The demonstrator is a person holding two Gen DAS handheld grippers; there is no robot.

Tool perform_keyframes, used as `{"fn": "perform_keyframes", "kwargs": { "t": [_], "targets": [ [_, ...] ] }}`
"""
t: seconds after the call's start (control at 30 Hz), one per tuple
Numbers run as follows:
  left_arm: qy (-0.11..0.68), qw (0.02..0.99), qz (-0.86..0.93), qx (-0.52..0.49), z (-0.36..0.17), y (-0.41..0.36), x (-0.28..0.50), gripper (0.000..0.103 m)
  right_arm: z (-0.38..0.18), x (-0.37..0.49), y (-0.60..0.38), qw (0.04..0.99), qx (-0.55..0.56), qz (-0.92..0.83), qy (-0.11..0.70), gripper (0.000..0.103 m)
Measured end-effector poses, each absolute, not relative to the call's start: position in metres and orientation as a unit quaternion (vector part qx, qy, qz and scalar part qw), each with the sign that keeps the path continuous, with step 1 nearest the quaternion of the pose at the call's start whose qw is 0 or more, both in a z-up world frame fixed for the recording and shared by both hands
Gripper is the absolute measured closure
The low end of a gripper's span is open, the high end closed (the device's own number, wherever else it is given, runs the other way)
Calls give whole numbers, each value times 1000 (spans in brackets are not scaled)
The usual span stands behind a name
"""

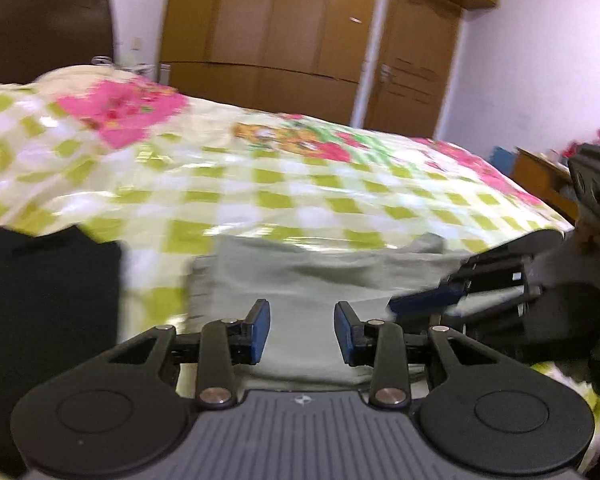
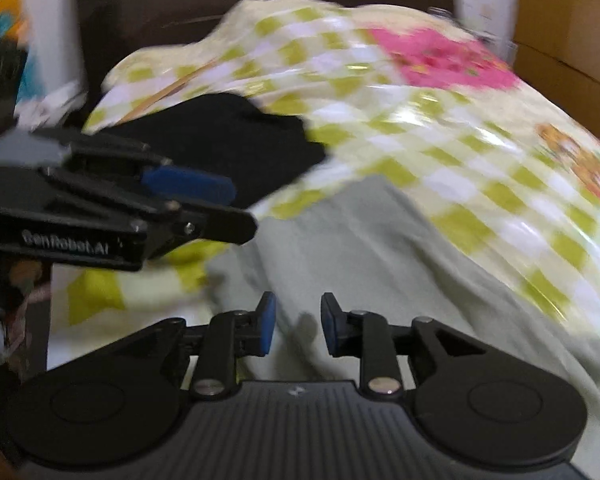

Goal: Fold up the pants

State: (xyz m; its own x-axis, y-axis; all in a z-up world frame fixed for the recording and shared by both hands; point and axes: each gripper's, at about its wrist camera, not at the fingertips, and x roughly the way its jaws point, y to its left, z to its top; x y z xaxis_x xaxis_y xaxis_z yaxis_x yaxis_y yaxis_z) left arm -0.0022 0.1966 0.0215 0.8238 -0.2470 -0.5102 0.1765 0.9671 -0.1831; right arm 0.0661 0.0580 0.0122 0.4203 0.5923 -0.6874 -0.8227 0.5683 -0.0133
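left gripper (image 1: 302, 330): fingers parted, nothing between them. right gripper (image 2: 298, 324): likewise parted, holding nothing. grey pants (image 1: 312, 272) lie directly ahead of and beneath both sets of fingertips, on the checked bedspread (image 1: 260, 176). black garment (image 1: 48, 280) lies left of left gripper.

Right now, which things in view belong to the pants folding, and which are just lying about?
Belongs to the job:
- grey pants, spread on the bed
- left gripper, fingers apart, holding nothing
- right gripper, fingers apart, holding nothing

Just lying about:
- checked floral bedspread
- black garment beside the pants
- wooden wardrobe
- door
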Motion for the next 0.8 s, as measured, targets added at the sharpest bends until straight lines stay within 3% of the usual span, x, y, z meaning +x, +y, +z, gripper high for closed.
{"fn": "perform_keyframes", "kwargs": {
  "t": [0.17,0.27,0.37,0.47,0.8],
  "targets": [
    [323,932,-165,-29,2,147,31,55,10,106,-19,876,-138,296,356,77],
    [380,910,-165,6,-16,129,46,55,-3,140,-64,886,-107,219,393,68],
    [385,908,-162,24,-10,123,47,55,-13,166,-105,897,-75,146,411,69],
    [372,912,-166,47,5,111,50,54,-2,169,-129,903,-20,171,394,68],
    [352,906,-232,40,10,58,76,54,1,193,-82,884,-120,289,347,71]
  ]
}}
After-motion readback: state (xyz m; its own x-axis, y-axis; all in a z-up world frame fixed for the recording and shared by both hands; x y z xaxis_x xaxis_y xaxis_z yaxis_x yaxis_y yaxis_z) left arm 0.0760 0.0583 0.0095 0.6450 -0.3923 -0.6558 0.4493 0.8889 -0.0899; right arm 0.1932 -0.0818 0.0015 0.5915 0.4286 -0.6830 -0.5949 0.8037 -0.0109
